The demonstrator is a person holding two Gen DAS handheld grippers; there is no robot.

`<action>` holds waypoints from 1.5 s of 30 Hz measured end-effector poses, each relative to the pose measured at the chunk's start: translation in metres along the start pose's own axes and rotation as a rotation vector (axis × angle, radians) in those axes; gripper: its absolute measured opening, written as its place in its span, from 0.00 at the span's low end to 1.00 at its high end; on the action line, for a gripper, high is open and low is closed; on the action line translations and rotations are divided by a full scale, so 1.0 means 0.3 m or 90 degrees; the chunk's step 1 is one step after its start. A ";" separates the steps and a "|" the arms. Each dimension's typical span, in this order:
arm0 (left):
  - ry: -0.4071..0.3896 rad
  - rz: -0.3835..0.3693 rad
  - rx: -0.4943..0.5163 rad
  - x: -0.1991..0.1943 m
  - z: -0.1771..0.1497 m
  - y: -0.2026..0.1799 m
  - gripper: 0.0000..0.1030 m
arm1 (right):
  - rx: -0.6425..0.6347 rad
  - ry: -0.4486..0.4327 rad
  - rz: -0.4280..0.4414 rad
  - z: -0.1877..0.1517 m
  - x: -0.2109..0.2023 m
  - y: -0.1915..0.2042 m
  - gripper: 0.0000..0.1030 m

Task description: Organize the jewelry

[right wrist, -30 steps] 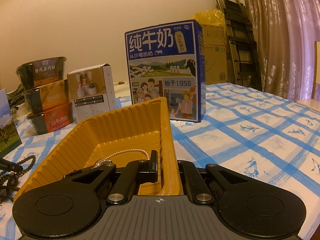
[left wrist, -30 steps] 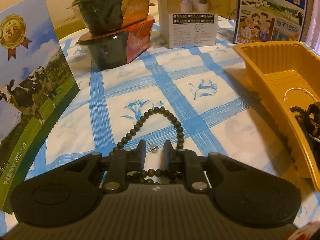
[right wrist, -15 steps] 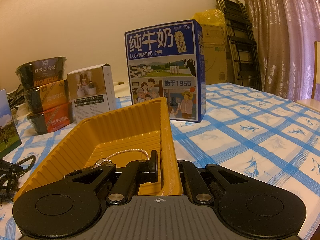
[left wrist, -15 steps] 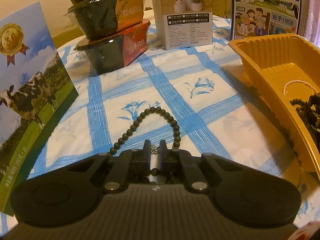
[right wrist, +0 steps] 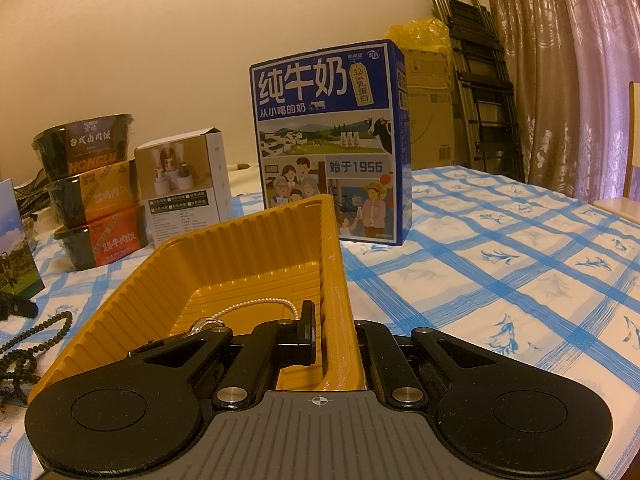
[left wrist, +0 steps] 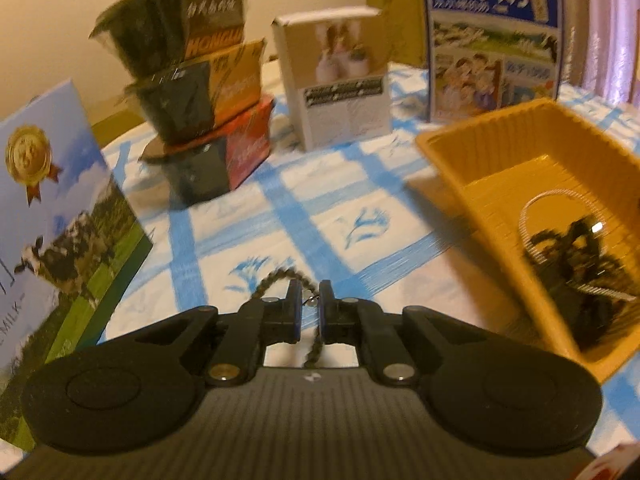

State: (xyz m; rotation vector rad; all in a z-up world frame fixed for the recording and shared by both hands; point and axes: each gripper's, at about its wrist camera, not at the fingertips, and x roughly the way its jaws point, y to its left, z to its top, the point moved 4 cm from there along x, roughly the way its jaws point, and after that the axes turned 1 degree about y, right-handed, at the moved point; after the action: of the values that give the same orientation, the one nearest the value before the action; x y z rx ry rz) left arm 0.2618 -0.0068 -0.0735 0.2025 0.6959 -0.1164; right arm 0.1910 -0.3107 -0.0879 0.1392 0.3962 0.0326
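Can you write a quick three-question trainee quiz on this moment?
1. True or false: the left hand-held gripper is shut on the dark bead strand.
2. What does the right hand-held gripper clamp? A) blue milk carton B) yellow tray wall C) white box
3. Which pale item lies inside the tray?

Key: 1 true. 2 B. 3 the pearl strand.
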 end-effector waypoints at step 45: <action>0.015 -0.359 -0.123 -0.083 0.149 -0.574 0.16 | 0.011 -0.007 0.011 0.026 -0.010 0.013 0.05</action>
State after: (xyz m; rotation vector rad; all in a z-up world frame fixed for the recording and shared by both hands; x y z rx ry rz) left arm 0.2409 -0.1834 -0.0489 -0.1834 0.7686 -0.5837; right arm 0.1913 -0.3080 -0.0790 0.1599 0.3852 0.0454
